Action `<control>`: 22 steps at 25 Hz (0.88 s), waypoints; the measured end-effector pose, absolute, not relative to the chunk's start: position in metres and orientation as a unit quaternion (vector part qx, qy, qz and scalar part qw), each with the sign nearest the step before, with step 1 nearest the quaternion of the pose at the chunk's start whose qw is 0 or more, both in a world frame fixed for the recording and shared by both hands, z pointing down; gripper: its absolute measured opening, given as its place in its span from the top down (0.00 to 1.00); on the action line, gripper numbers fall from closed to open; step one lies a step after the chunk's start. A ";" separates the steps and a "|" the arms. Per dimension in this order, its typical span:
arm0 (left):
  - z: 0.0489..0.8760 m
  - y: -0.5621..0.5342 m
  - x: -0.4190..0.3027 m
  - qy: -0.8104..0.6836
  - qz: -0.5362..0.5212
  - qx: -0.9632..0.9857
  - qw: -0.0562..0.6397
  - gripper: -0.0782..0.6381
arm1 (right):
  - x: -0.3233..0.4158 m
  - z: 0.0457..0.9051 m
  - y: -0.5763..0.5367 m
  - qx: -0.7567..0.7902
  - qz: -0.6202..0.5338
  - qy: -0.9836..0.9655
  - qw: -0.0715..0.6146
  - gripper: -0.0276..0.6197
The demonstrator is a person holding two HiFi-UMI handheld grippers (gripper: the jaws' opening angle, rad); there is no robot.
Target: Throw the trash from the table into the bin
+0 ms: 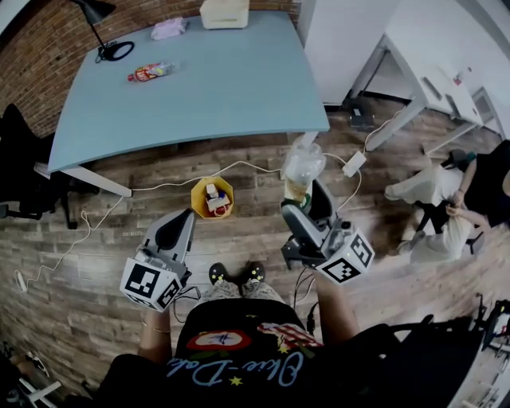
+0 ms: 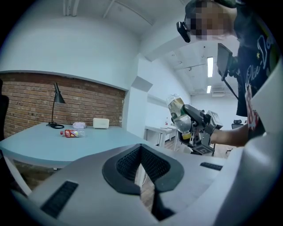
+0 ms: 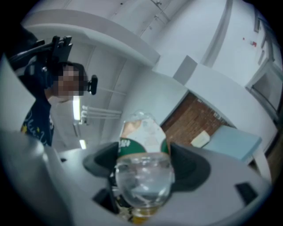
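Far left on the table [image 1: 239, 88] lies a red-labelled bottle [image 1: 150, 72], waiting its turn, I judge; I can't read its print. My left gripper [image 1: 180, 229] hangs low and idle, jaws together on nothing. Just right of it, the yellow bin [image 1: 196, 194] stands on the floor with some scraps inside. Further right, my right gripper [image 1: 307, 198] is clamped on a crumpled clear bottle [image 1: 302, 167], held clear of the table and near the bin, ready for dropping. The white lettering on its green label is too blurred to read.

We count 2 bottles (red-label bottle [image 1: 151, 72], green-label bottle [image 1: 304, 165]), 1 yellow bin [image 1: 199, 194], 1 lamp [image 1: 97, 16], 1 white box [image 1: 224, 13], 1 pink packet [image 1: 169, 28].
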State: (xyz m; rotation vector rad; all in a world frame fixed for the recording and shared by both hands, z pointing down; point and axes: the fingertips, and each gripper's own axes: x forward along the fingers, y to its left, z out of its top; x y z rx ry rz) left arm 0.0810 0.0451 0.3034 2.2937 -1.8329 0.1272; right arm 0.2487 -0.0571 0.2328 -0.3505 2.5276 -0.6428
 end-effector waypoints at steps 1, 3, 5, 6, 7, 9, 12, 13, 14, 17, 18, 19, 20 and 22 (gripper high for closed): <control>0.302 0.046 0.080 -0.617 0.038 0.780 0.100 0.88 | 0.246 0.235 -0.057 -0.129 -0.235 0.930 0.249 0.38; 0.300 0.049 0.076 -0.614 0.024 0.783 0.097 0.88 | 0.239 0.240 -0.056 -0.130 -0.237 0.931 0.244 0.38; 0.299 0.053 0.068 -0.617 0.014 0.781 0.097 0.88 | 0.229 0.245 -0.054 -0.131 -0.236 0.935 0.232 0.38; 0.299 0.054 0.064 -0.619 0.012 0.779 0.097 0.88 | 0.223 0.247 -0.053 -0.131 -0.232 0.937 0.225 0.38; 0.300 0.055 0.060 -0.621 0.013 0.778 0.097 0.88 | 0.217 0.249 -0.052 -0.131 -0.229 0.940 0.217 0.38; 0.304 0.058 0.053 -0.622 0.017 0.777 0.097 0.88 | 0.204 0.255 -0.050 -0.131 -0.223 0.946 0.197 0.38; 0.311 0.060 0.045 -0.616 0.024 0.781 0.097 0.88 | 0.183 0.267 -0.045 -0.129 -0.209 0.956 0.159 0.38; 0.313 0.060 0.043 -0.616 0.027 0.781 0.096 0.88 | 0.177 0.271 -0.043 -0.129 -0.205 0.959 0.149 0.38; 0.316 0.060 0.039 -0.618 0.029 0.780 0.095 0.88 | 0.172 0.275 -0.041 -0.129 -0.201 0.961 0.140 0.38; 0.321 0.060 0.029 -0.628 0.025 0.772 0.097 0.88 | 0.158 0.291 -0.037 -0.137 -0.179 0.969 0.099 0.38; 0.322 0.060 0.026 -0.631 0.023 0.769 0.099 0.88 | 0.155 0.296 -0.035 -0.138 -0.168 0.973 0.082 0.38; 0.324 0.061 0.025 -0.633 0.022 0.768 0.100 0.88 | 0.152 0.302 -0.034 -0.139 -0.159 0.975 0.069 0.38; 0.326 0.061 0.023 -0.634 0.022 0.767 0.101 0.88 | 0.150 0.306 -0.033 -0.139 -0.154 0.976 0.061 0.38; 0.329 0.062 0.022 -0.633 0.021 0.767 0.101 0.88 | 0.147 0.313 -0.031 -0.140 -0.151 0.977 0.051 0.38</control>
